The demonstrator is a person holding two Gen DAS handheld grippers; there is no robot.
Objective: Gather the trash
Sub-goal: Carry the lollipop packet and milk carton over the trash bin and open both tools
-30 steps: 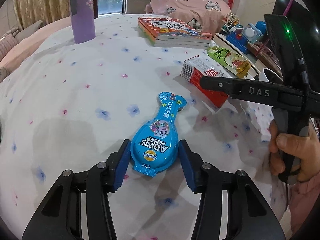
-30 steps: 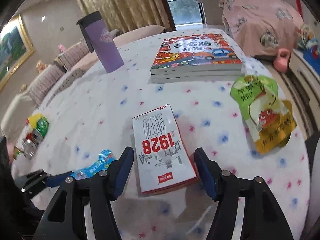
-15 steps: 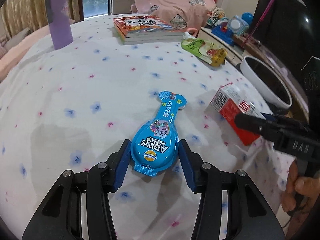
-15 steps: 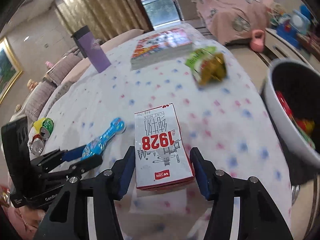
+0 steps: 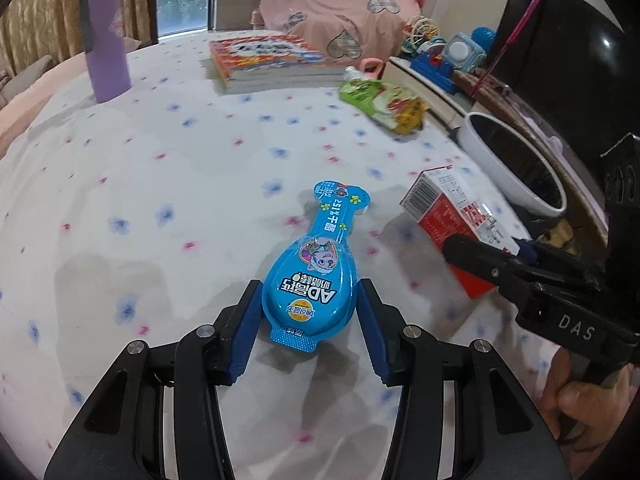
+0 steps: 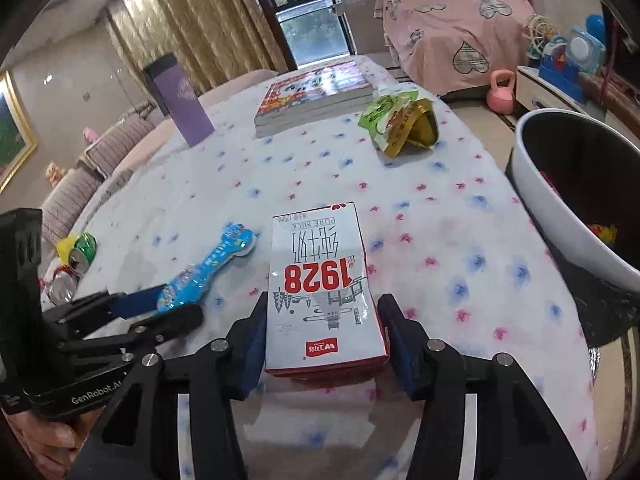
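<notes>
L gripper, bottom centre of left wrist view: pads clamped on wide end of blue snack pack, whose narrow end points up-frame over the floral cloth. R gripper, bottom centre of right wrist view: clamped on sides of 1928 milk carton. White bin at right edge, green pouch up-frame. Vs 0.5 s ago: both grips unchanged; bin sits larger and nearer in the right wrist view, carton closer to bin in the left.
</notes>
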